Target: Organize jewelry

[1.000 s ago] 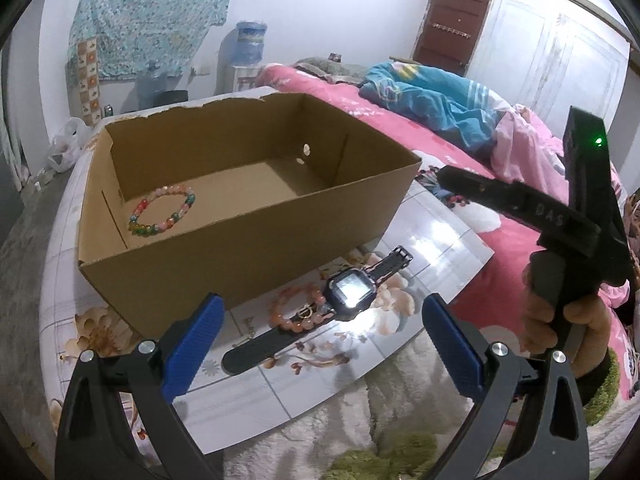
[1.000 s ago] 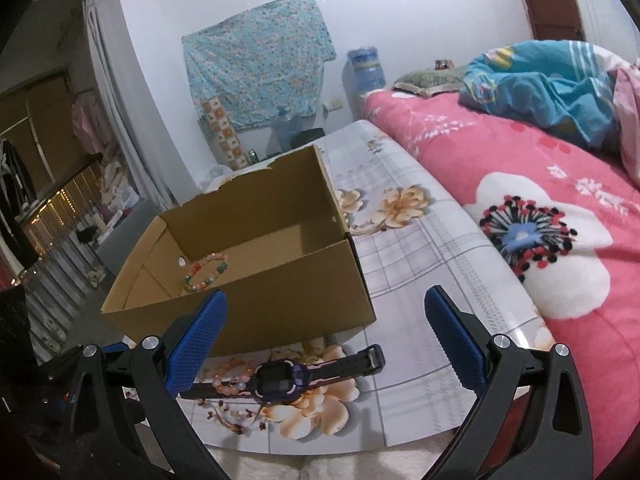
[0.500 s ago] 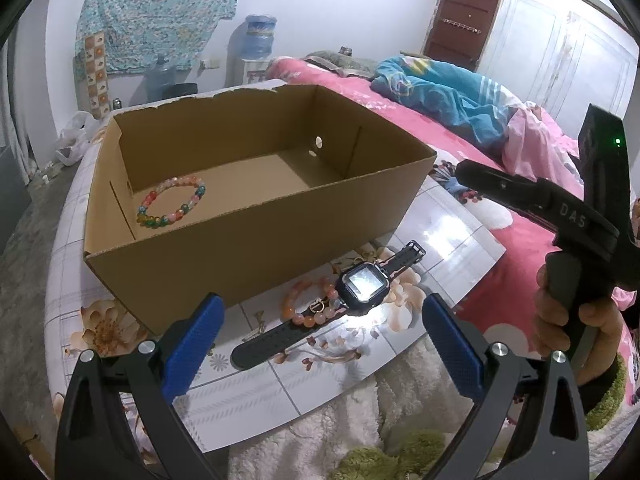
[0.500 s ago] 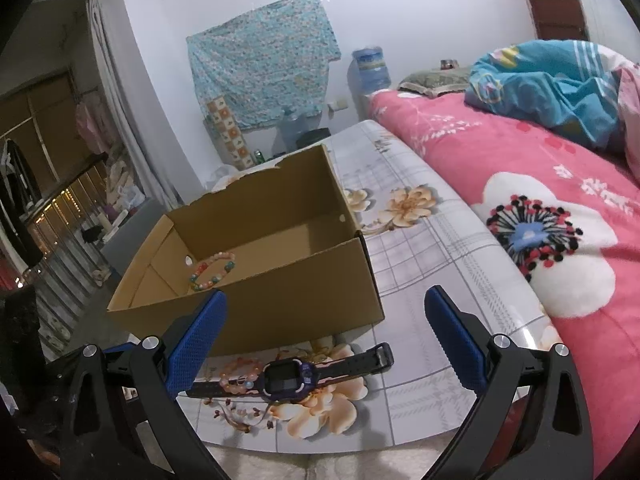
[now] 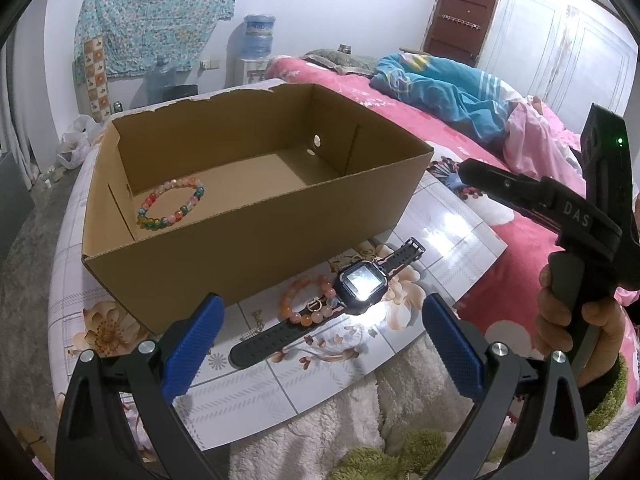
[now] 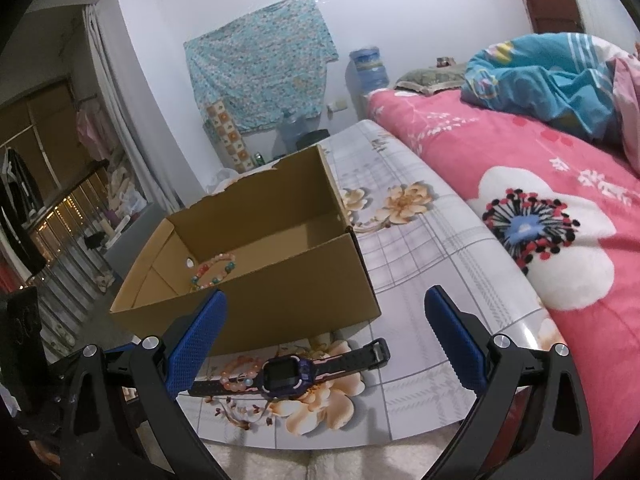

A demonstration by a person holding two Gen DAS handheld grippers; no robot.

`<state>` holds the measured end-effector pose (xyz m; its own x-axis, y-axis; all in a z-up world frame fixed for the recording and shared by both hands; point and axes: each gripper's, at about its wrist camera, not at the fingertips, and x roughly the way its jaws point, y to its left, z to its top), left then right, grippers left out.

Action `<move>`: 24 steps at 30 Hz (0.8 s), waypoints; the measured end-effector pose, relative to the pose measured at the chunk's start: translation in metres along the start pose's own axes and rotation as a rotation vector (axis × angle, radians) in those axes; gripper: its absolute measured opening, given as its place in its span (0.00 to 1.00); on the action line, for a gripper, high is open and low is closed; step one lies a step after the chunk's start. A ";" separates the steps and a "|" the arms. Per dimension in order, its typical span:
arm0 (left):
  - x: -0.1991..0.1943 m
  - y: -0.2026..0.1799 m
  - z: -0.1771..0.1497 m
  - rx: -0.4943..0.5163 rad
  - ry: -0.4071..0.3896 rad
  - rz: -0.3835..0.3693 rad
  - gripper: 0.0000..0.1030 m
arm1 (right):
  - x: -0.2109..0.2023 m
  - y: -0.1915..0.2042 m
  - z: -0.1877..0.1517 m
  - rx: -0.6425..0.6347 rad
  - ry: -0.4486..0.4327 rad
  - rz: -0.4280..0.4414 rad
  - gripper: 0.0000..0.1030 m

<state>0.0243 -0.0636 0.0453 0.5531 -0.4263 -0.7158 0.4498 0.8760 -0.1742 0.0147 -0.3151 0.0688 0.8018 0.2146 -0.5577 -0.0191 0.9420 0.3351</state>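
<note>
An open cardboard box point(image 5: 248, 236) point(image 6: 296, 292) stands on the floral table. A multicoloured bead bracelet point(image 5: 170, 208) point(image 6: 214, 270) lies inside it at the left end. In front of the box lie a black smartwatch point(image 5: 362, 282) point(image 6: 286, 372) and an orange-pink bead bracelet point(image 5: 308, 304) point(image 6: 236, 374) that touches its strap. A small metal piece point(image 5: 254, 326) lies beside them. My left gripper point(image 5: 320, 344) is open and empty, just short of the watch. My right gripper point(image 6: 326, 344) is open and empty, above the watch; its body shows in the left wrist view point(image 5: 560, 208).
The floral table point(image 6: 420, 248) has a fluffy white cover point(image 5: 340, 420) at its near edge. A bed with a pink flowered sheet point(image 6: 540, 200) and a blue blanket point(image 5: 440, 88) lies to the right. A water dispenser point(image 5: 258, 36) stands by the far wall.
Both grippers have drawn slightly nearer the box and watch, which now look larger and higher in view. Both stay open. The jewelry has not moved.
</note>
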 end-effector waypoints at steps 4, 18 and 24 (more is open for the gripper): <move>0.000 -0.001 0.000 0.001 0.000 0.002 0.95 | 0.000 -0.001 0.000 0.002 0.004 -0.001 0.91; -0.003 0.018 -0.020 -0.019 0.019 0.010 0.88 | 0.002 -0.024 -0.025 0.048 0.082 0.010 0.70; 0.008 0.037 -0.033 -0.104 0.074 -0.052 0.68 | 0.028 -0.005 -0.035 -0.006 0.186 0.042 0.54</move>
<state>0.0218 -0.0275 0.0105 0.4759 -0.4575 -0.7511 0.3992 0.8734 -0.2791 0.0160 -0.3051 0.0249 0.6760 0.2972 -0.6743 -0.0538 0.9325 0.3571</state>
